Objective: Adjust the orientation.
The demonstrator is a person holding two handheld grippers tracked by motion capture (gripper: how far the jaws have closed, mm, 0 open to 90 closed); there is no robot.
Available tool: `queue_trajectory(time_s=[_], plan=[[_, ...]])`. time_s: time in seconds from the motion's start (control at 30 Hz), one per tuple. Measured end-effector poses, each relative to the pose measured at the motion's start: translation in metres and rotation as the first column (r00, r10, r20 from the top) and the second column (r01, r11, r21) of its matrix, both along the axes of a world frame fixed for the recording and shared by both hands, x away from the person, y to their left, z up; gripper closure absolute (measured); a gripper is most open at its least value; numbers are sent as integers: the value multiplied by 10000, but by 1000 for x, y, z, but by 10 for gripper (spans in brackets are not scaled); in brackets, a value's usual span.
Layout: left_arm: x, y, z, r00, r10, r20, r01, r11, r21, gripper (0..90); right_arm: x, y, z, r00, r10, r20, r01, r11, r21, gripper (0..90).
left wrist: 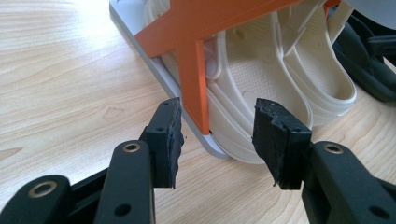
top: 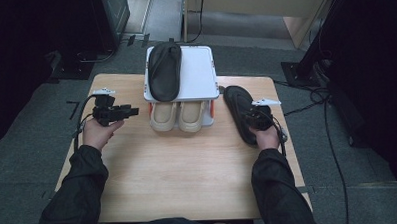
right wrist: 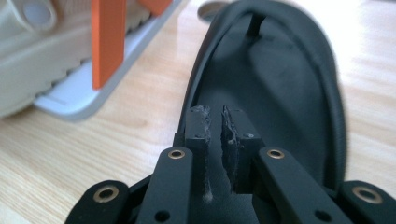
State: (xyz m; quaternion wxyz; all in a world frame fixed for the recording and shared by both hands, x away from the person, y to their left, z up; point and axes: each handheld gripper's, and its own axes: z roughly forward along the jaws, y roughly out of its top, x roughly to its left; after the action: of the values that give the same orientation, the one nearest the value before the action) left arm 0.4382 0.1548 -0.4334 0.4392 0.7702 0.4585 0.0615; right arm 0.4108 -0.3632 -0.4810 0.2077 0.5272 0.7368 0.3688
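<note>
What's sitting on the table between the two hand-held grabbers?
Between the left gripper and the right gripper stands a white two-level rack, with a beige pair of shoes on its lower level, as the high view shows.

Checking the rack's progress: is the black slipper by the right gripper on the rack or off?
Off: the black slipper lies on the table, beside the rack.

Grey carpet floor (top: 28, 163) (dim room).
</note>
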Motion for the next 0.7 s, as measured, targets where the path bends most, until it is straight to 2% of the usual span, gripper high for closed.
queue_trajectory(time_s=[0.1,0.2,0.3,0.43,0.53,0.7], plan=[[1,0,-2,10000,-50,-55,50,10000,13,525,2,3,-5,9993,170,-327,-163,9996,225,827],[2,0,-3,10000,-35,-60,35,10000,-23,525,4,7,-5,9989,367,-286,-355,9986,390,827],[4,1,-4,9999,-48,-96,48,10000,15,525,5,13,-5,9981,569,-247,-560,9978,346,824],[5,0,-5,9999,-104,-100,103,9999,-22,524,6,13,-6,9980,548,-307,-531,9972,520,781],[6,0,-5,9999,-106,-102,106,9999,-41,524,7,7,-3,9985,523,-137,-516,9975,474,750],[5,0,-5,9998,-138,-117,139,9999,57,522,9,-8,9,9988,179,447,-200,9987,475,675]])
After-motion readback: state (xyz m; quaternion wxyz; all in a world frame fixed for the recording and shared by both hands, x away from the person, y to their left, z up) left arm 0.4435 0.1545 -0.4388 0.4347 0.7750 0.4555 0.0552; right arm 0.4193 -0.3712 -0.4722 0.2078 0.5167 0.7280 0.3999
